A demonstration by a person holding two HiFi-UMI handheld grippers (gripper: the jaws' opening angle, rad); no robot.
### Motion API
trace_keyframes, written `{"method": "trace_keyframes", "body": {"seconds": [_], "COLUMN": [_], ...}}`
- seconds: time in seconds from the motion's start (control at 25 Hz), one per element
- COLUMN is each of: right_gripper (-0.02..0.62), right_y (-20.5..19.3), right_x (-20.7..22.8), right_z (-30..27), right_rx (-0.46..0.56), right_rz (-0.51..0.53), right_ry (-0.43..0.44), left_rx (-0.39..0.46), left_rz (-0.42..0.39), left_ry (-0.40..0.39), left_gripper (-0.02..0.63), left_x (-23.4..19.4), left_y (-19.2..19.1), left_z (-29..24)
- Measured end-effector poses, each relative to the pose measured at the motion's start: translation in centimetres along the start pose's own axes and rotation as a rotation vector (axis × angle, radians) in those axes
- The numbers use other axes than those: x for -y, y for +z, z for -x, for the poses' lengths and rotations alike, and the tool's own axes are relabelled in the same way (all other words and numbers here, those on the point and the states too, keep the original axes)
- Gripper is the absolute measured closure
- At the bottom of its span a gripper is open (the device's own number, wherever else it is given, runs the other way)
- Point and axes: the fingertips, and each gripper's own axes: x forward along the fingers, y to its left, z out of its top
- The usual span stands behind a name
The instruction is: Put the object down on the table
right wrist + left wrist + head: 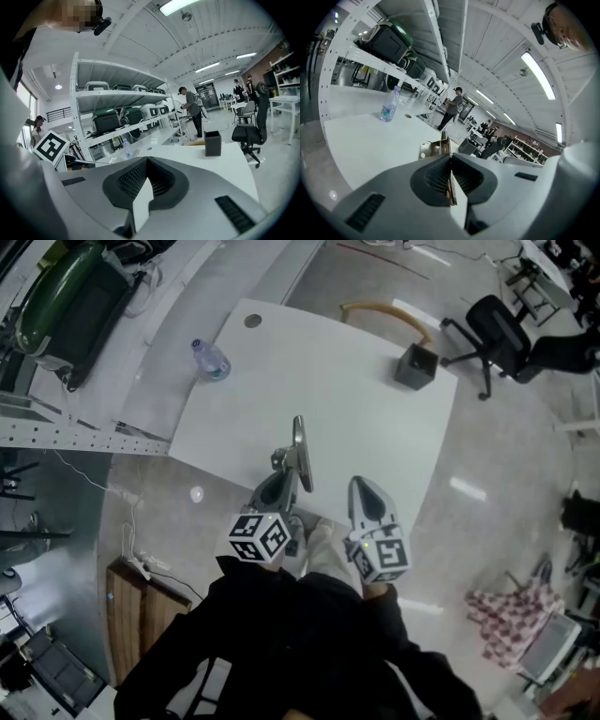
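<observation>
A flat metal bracket (299,451) stands on edge over the near edge of the white table (328,381). My left gripper (287,486) is shut on its lower end. In the left gripper view the thin plate runs between the closed pads of that gripper (450,161), and the bracket's shiny end (435,148) sticks out past the tips. Whether the bracket touches the tabletop I cannot tell. My right gripper (362,487) hovers beside it at the table's near edge. In its own view the right gripper (146,163) is shut with nothing in it.
A plastic water bottle (210,360) stands at the table's far left and a black square holder (416,366) at its far right. A black office chair (499,332) is beyond the table. Shelving with green cases (66,306) runs along the left. A person stands far off (191,111).
</observation>
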Motion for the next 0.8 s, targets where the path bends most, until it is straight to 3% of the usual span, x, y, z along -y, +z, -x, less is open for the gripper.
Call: {"method": "trace_keyframes", "body": {"seconds": [0.8], "right_gripper": [0.606], "right_y": [-3.7], "right_x": [0.8], "right_z": [0.3], "right_rx": [-0.08], "right_rz": [-0.07], "right_ry": [0.01], "left_rx": [-0.097], "left_rz": [0.407], "left_ry": [0.081], "left_gripper": [0.597], "left_x": [-6.2], "left_y": [-7.8], "left_z": [-5.7]}}
